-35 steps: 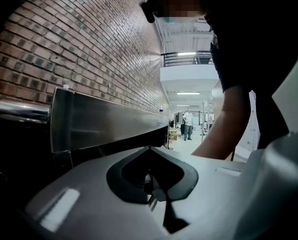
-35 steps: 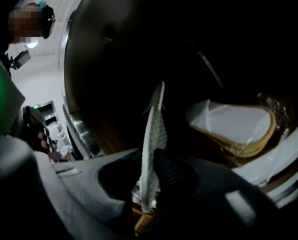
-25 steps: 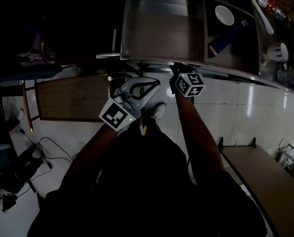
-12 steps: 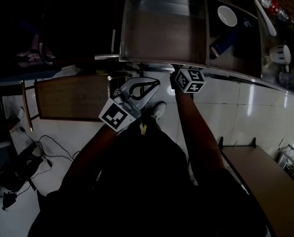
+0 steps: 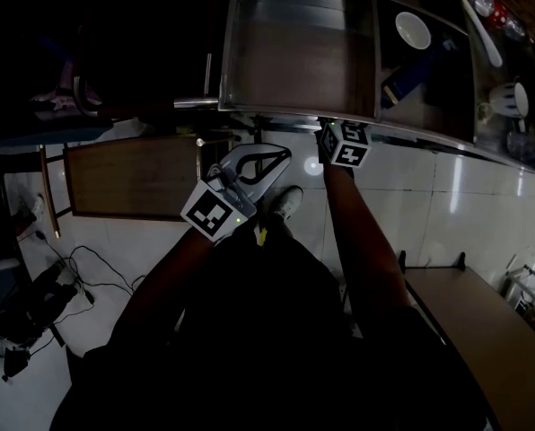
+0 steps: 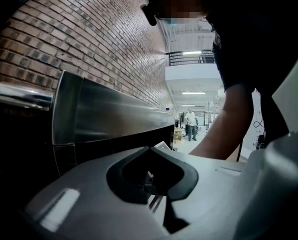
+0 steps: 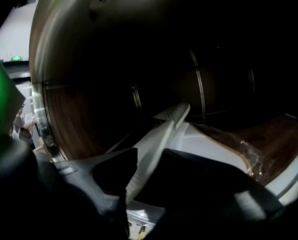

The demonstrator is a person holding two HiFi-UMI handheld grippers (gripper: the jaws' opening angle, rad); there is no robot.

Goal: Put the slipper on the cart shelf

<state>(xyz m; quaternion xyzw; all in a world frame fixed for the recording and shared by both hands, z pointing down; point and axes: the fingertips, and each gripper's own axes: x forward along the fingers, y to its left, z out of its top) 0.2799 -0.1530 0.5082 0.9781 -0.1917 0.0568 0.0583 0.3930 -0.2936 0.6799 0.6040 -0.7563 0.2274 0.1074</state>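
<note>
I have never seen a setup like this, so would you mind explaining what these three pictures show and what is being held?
There is no robot: a person holds a two-jaw claw in each hand. The dark picture comes from a camera on the person's head, looking steeply down at their arms and a stainless-steel cart; a white round bowl lies on top, to the right. The other two come from cameras riding on each claw. The left claw is closed and empty, held beside the cart. The right claw reaches in under the cart's top; a pale slipper with a ribbed sole stands between its jaws, which have just been opening, so it seems to be letting go.
</note>
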